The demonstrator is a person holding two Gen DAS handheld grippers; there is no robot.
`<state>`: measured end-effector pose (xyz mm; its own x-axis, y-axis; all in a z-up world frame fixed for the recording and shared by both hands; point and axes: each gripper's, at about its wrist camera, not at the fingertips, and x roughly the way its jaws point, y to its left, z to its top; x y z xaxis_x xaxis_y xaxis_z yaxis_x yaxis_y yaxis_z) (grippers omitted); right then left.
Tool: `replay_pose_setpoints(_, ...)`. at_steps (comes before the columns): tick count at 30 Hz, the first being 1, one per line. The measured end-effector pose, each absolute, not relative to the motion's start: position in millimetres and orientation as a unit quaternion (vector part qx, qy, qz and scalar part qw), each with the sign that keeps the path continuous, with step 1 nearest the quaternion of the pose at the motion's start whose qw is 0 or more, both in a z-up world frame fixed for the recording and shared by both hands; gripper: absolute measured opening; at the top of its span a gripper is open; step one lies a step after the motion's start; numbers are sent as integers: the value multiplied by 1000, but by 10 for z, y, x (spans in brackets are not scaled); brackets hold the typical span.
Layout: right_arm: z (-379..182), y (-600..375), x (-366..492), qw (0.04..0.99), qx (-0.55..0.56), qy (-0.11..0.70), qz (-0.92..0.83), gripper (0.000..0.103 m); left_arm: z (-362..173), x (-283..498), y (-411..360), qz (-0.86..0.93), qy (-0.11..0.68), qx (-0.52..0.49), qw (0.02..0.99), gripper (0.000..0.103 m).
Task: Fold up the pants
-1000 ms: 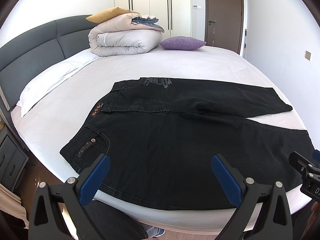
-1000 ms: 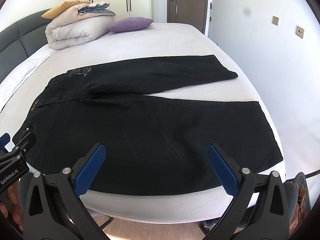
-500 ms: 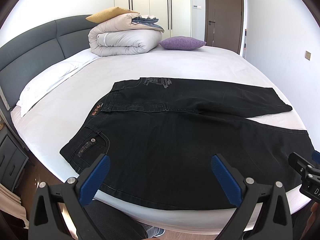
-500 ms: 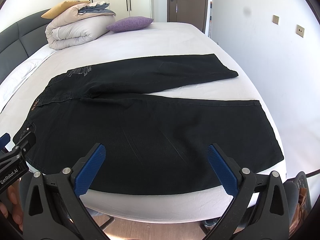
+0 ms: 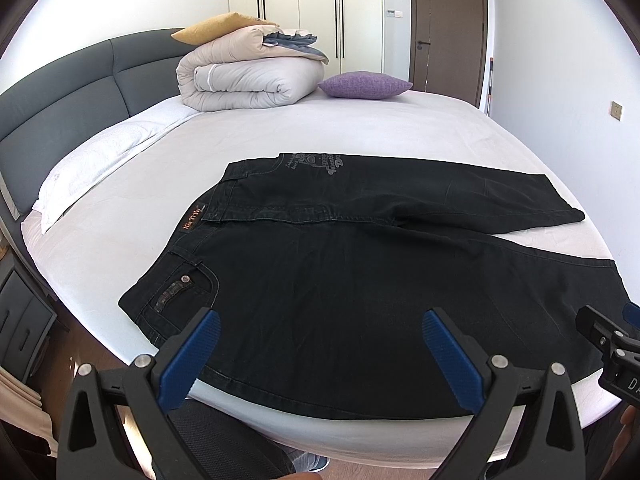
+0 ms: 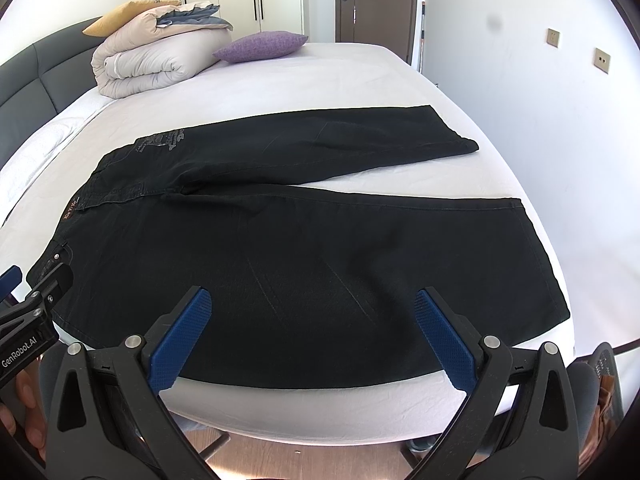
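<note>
Just ahead of tool (image 5: 320,330): pants (image 5: 360,280)

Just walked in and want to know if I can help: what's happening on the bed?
A person holds two tongs over black denim pants spread flat on the white-sheeted bed, legs apart, not yet folded. The left tongs hover open near the waist end; the right tongs hover open over the near leg. Neither touches the fabric.
</note>
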<state>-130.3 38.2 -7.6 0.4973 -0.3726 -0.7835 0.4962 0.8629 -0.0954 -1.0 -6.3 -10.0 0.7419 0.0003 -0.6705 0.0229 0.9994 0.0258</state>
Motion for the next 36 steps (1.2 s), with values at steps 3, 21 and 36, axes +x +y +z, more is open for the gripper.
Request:
replay_pose_setpoints(3,-78,386,-1303,862,72,434,-251,103,-126,-17,-80,-8,361,15,933,103)
replay_pose_setpoints(21,-152,306,-1206,866,91,438,-221,103,-260,99,105,-65,376,-31,924,103)
replay_pose_setpoints(36,-139,-510,-698,897,96,411,-134,103,65,1868,663,-80,376,63,921,103)
